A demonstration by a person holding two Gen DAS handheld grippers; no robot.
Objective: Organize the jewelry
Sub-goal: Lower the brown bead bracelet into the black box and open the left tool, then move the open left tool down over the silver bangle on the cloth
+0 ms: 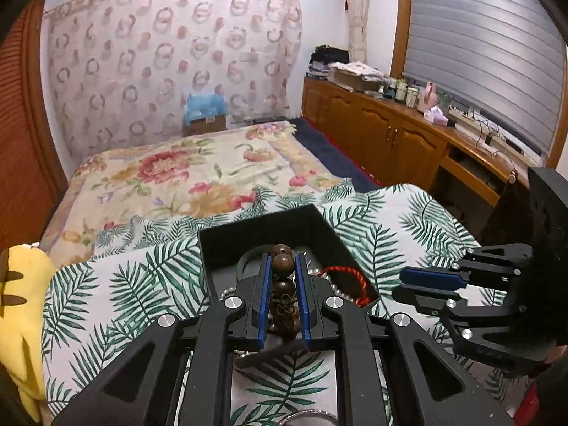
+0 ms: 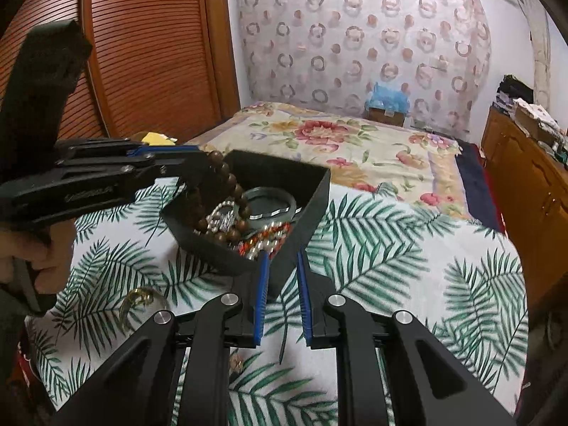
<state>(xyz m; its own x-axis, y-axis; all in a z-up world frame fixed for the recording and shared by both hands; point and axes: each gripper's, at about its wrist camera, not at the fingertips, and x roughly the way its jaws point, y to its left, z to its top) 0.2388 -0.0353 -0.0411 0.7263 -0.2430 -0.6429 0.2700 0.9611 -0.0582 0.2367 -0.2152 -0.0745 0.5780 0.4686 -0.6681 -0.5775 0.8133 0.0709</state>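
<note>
While lettering blurs, left gripper pinches wooden beads.

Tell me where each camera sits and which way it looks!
Left wrist view: sits on the left claw, looking forward over the open black jewelry box toward the bed; its fingers clamp the brown wooden bead string.
Right wrist view: sits on the right claw, looking at the same box; its fingers pinch the near corner, and the person's hand shows.
Shared: box, beads, each other's claw, the leaf-print cloth.
</note>
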